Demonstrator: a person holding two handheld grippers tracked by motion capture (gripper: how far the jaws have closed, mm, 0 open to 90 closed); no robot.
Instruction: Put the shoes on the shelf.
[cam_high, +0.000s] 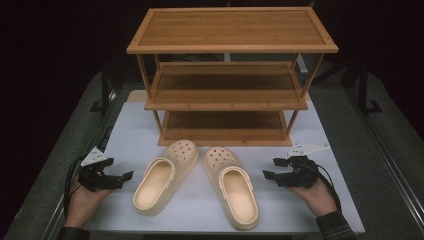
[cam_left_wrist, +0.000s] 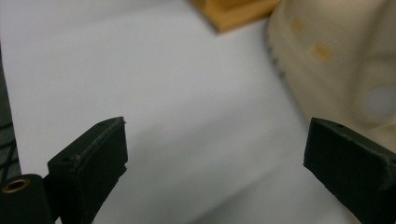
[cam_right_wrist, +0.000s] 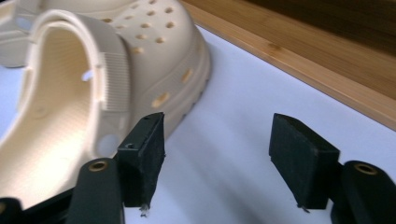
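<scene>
Right hand-held gripper (cam_high: 270, 168): released, empty | right clog (cam_high: 232, 185): on bench (cam_high: 125, 130), just left of your jaws, long axis front-to-back, toe toward rack (cam_high: 227, 75) | left hand-held gripper (cam_high: 121, 176): released, beside left clog (cam_high: 162, 175) | each clog lies inboard of its nearer hand.

Matt cream foam clogs (cam_high: 196, 182) before a smooth bamboo-wood rack (cam_high: 231, 75).

My high camera sits above the near edge of the worktop (cam_high: 125, 125) and looks forward and down at all of it. My left tool (cam_left_wrist: 215, 154) camera rides low, very close to the white top, facing the left shoe (cam_left_wrist: 345, 60). My right tool (cam_right_wrist: 217, 158) camera is just as close, facing the right shoe (cam_right_wrist: 93, 79). Both also see the wooden rack (cam_right_wrist: 327, 60).
</scene>
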